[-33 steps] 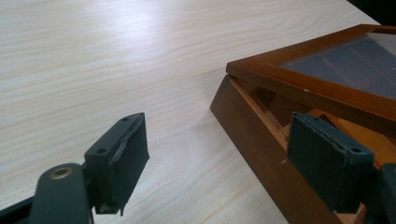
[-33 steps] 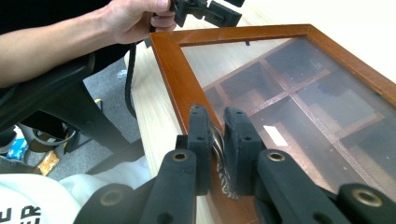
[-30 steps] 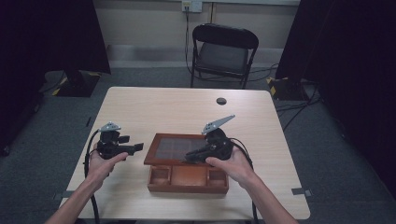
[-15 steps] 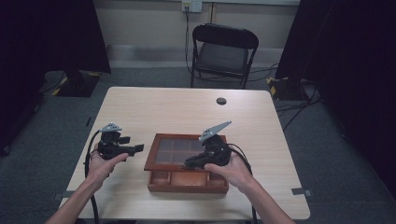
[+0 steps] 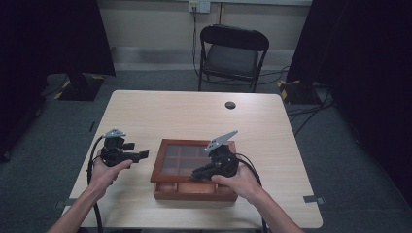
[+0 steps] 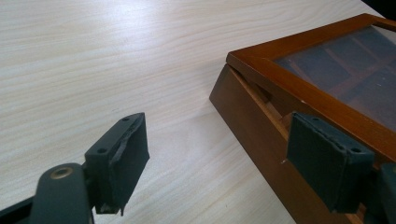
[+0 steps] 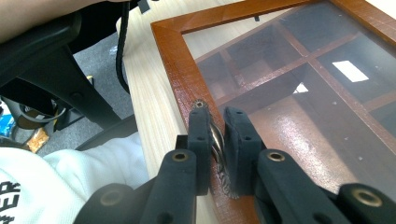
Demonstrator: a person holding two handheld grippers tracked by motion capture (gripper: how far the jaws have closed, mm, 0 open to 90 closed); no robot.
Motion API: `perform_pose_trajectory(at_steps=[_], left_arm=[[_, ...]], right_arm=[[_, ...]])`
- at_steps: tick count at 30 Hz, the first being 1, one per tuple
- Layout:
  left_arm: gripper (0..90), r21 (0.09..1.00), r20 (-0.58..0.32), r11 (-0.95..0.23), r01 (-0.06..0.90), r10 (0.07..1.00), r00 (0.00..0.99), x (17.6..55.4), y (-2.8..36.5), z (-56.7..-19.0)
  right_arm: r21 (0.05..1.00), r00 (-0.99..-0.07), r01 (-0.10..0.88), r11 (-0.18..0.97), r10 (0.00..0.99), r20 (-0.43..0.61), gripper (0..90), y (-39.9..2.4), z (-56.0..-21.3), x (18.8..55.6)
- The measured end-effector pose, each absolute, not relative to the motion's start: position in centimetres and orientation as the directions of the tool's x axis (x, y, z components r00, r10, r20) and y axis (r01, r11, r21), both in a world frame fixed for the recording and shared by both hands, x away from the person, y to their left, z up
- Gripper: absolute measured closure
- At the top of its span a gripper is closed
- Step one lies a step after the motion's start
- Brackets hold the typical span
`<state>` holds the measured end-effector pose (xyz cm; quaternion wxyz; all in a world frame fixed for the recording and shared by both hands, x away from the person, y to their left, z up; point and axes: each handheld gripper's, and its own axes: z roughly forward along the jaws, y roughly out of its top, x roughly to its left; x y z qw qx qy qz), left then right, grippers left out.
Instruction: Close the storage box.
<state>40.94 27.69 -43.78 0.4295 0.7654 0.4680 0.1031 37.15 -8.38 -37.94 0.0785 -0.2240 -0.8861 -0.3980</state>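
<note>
A brown wooden box (image 5: 194, 192) with a glass-paned lid (image 5: 180, 158) stands on the near middle of the table. My right gripper (image 5: 195, 173) (image 7: 217, 116) is shut on a small metal handle (image 7: 216, 140) on the lid's front frame. The lid (image 6: 299, 88) stands tilted a little off the base, with a gap along its left side. Dark compartments (image 7: 261, 60) show through the glass. My left gripper (image 5: 144, 155) (image 6: 217, 135) is open just left of the box, level with its side wall (image 6: 252, 135), and holds nothing.
A small black round object (image 5: 230, 105) lies at the table's far side. A black folding chair (image 5: 232, 51) stands beyond the table. The pale table top (image 5: 160, 116) stretches left and behind the box. A cable (image 5: 92, 160) trails from the left gripper.
My right gripper has shifted slightly toward the near edge with the lid's front frame, so less of the front compartments shows. The left gripper has stayed put.
</note>
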Motion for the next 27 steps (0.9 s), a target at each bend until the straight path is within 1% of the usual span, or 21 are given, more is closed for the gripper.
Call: perform_pose_trajectory(at_steps=[6,13,19,27], left_arm=[[20.6,0.752,-0.243,-0.193,0.63,0.808,0.537,41.0,27.7,-43.9],[20.6,0.748,-0.239,-0.198,0.633,0.81,0.536,41.0,27.8,-43.9],[20.7,0.747,-0.24,-0.197,0.634,0.811,0.534,41.0,27.9,-43.9],[20.8,0.744,-0.23,-0.21,0.634,0.811,0.538,41.0,27.8,-44.0]], right_arm=[[0.679,-0.889,0.456,0.576,0.336,0.312,81.8,-8.4,-38.3,36.9],[0.662,-0.887,0.461,0.591,0.336,0.318,81.8,-8.3,-39.2,36.7],[0.661,-0.896,0.441,0.608,0.337,0.288,81.9,-7.9,-39.5,36.4],[0.626,-0.894,0.447,0.639,0.337,0.295,81.9,-7.5,-41.1,36.2]])
